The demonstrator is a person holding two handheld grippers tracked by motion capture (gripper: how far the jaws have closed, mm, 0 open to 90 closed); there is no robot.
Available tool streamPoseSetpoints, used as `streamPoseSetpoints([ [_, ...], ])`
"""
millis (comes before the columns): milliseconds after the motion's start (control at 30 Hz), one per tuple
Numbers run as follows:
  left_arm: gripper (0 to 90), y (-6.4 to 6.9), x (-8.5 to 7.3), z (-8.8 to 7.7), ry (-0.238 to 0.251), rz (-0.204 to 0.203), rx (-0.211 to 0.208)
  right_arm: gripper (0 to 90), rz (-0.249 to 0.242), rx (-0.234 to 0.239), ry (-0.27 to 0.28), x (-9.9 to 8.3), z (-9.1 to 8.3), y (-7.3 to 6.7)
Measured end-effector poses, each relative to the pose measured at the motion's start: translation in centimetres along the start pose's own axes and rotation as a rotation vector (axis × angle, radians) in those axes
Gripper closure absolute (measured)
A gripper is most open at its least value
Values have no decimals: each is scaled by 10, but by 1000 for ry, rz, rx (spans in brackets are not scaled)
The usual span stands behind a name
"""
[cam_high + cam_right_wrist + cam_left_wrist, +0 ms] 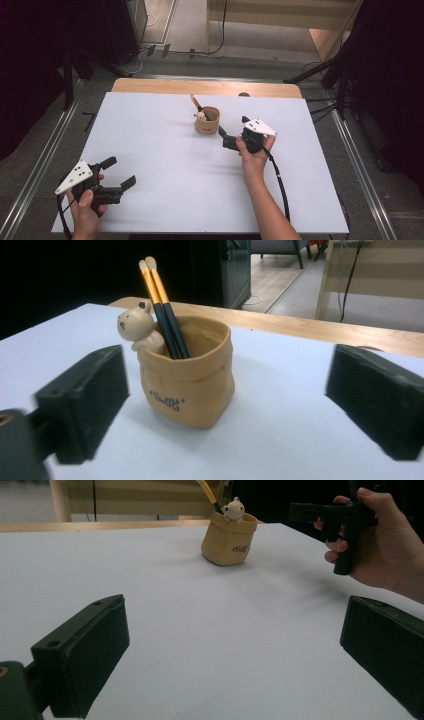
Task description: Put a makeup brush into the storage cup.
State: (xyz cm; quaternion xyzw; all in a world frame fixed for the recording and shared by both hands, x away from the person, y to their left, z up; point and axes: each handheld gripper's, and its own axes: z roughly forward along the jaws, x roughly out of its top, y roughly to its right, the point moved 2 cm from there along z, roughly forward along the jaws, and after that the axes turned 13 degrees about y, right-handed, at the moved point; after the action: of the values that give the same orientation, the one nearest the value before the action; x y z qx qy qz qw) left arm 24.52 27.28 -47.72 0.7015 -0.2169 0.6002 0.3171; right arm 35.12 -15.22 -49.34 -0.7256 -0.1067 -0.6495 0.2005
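- Tan pen pot (207, 121), shaped like a small sack w/ a bear figurine (136, 326) on its rim, stands upright on the white table (175, 175), centre-far area, near the wooden edge strip (150, 86).
- Two black-and-yellow pencils (162, 310) lean inside the pot, tips down, just beside the bear.
- Right gripper (231, 134): jaws spread wide, nothing pinched; sits just right of the pot, jaws pointing toward it. In the right gripper view the pot stands between and beyond the two black jaws, apart from both.
- Left gripper (120, 172): jaws spread, nothing between them; near-left part of the table, well apart from the pot.
- Left gripper view: pot (229, 539) far ahead; the right hand (385, 545) w/ its gripper at upper right.
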Motion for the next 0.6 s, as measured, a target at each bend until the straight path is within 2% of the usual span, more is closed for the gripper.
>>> streamPoseSetpoints([
  [333,0,0,0,0,0,2,-1,0,-35,1,9,2,-31,14],
  [600,0,0,1,0,1,3,-2,0,-29,-3,28,2,-56,23],
])
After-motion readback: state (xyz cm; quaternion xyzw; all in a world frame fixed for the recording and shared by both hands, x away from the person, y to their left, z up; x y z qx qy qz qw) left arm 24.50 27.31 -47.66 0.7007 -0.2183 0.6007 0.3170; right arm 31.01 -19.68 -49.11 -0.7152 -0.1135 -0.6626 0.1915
